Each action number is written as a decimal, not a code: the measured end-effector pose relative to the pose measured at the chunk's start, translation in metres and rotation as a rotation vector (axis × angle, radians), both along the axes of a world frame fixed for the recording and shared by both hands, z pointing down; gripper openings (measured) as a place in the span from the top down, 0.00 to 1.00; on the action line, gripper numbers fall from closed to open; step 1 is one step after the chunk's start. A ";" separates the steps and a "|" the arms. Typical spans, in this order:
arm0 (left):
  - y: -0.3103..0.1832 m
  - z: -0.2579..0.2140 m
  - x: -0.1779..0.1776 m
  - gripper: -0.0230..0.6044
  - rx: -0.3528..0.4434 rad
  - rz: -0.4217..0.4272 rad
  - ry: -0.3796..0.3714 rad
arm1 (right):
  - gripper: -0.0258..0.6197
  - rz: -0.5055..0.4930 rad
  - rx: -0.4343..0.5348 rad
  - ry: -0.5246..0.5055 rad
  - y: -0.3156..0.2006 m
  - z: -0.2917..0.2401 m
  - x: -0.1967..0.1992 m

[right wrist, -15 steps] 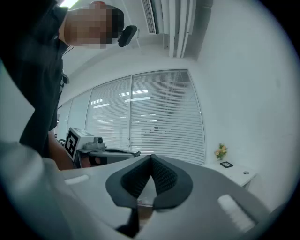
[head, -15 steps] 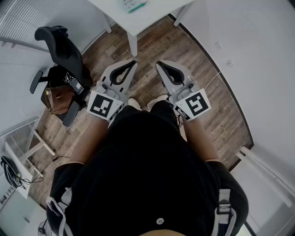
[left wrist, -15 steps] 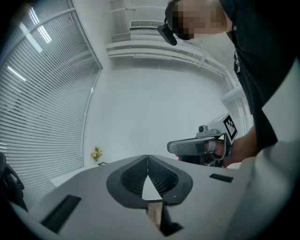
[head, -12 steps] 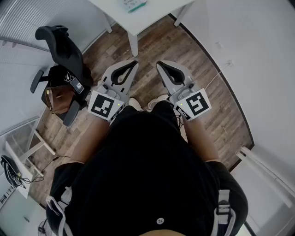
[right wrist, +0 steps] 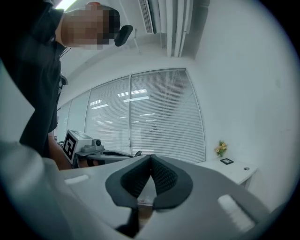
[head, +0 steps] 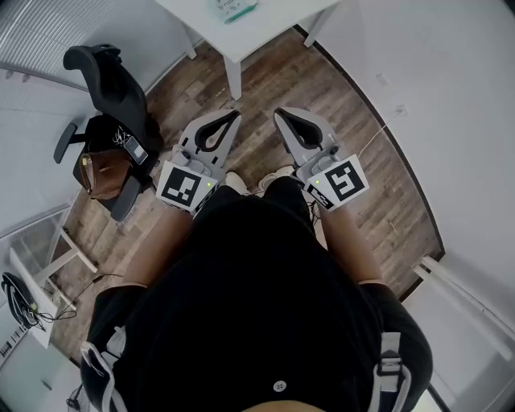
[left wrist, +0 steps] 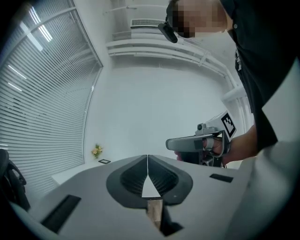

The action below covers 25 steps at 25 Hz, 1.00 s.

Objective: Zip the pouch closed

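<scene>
Both grippers are held level at waist height over the wooden floor, side by side and pointing away from the person. My left gripper (head: 234, 113) (left wrist: 147, 157) is shut with nothing between its jaws. My right gripper (head: 278, 113) (right wrist: 151, 157) is likewise shut and empty. Each gripper view shows the other gripper off to the side, held in a hand. A small pale item with green print (head: 233, 8) lies on the white table (head: 265, 28) at the top edge of the head view. I cannot tell whether it is the pouch.
A black office chair (head: 109, 80) with a brown bag (head: 100, 173) on its seat stands at the left. A table leg (head: 232, 79) comes down just ahead of the grippers. White walls and window blinds surround the wooden floor (head: 378, 201). Small flowers (right wrist: 220, 148) sit on a far table.
</scene>
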<state>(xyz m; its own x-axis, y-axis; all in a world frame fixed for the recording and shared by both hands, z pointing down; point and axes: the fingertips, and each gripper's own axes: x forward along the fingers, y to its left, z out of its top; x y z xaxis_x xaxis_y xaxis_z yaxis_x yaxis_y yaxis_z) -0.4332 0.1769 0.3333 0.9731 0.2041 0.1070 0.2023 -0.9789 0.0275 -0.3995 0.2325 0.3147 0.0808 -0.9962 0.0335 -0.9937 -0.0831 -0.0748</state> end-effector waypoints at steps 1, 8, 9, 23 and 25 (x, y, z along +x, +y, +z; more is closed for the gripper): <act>-0.001 0.001 -0.001 0.95 0.004 -0.005 -0.011 | 0.96 -0.003 -0.001 0.001 -0.001 0.000 -0.001; -0.003 0.003 -0.006 0.85 -0.005 0.011 0.021 | 0.81 -0.010 0.012 0.006 -0.005 -0.002 -0.005; -0.002 0.002 -0.007 0.82 -0.011 0.014 0.032 | 0.75 -0.017 0.007 0.001 -0.007 -0.001 -0.005; -0.018 -0.006 -0.017 0.53 -0.031 0.007 0.075 | 0.46 -0.021 -0.029 0.025 -0.017 0.000 -0.013; -0.021 -0.003 -0.016 0.52 -0.025 0.005 0.070 | 0.45 -0.015 -0.033 0.021 -0.017 0.001 -0.009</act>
<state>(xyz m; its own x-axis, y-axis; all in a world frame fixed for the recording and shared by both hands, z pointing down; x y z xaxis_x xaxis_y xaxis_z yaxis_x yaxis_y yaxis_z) -0.4487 0.1555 0.3300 0.9768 0.2113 0.0340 0.2100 -0.9770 0.0379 -0.4088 0.2153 0.3159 0.0671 -0.9956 0.0652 -0.9962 -0.0705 -0.0511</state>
